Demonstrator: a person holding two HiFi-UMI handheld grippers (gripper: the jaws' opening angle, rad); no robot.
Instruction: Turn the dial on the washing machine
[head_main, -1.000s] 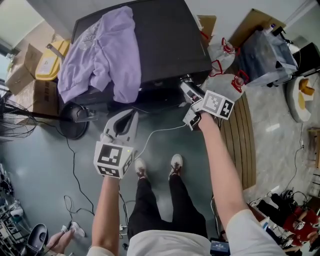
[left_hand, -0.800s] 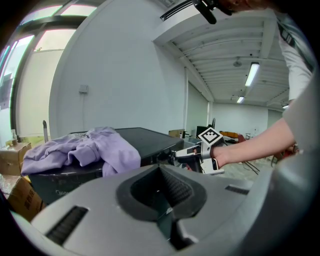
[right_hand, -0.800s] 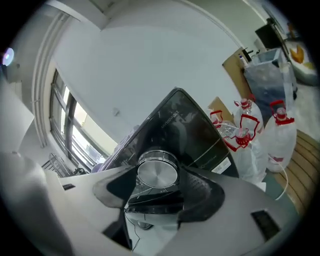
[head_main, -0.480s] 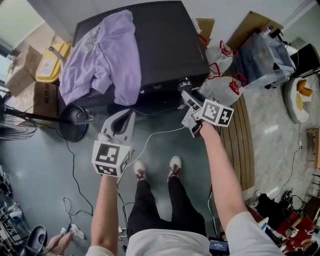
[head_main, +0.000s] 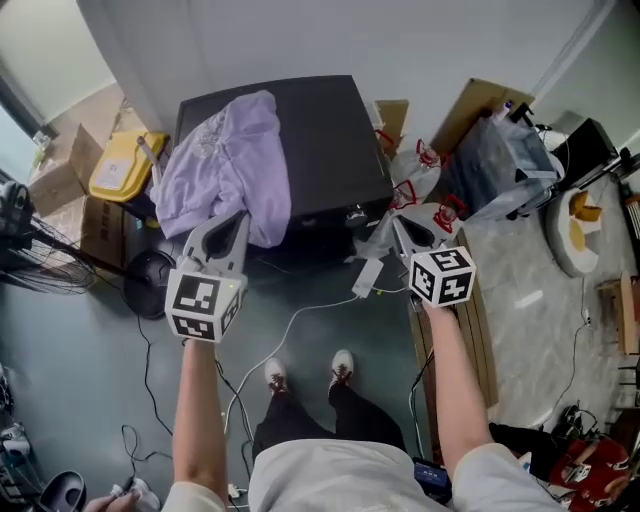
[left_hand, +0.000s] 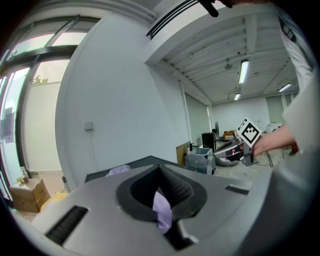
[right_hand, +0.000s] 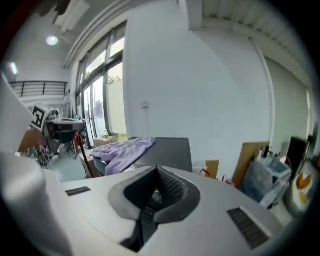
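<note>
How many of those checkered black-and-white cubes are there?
2. The left cube sits on the left gripper, near the purple garment; the right cube sits on the right gripper, by a corner of the washing machine. None seems hidden.

Washing machine (head_main: 335, 150) top matt black; garment (head_main: 230, 170) soft lilac cloth; box (head_main: 57, 185) brown cardboard.

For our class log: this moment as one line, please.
left gripper: shut, empty | right gripper: shut, empty | washing machine: untouched | lilac garment: on top
</note>
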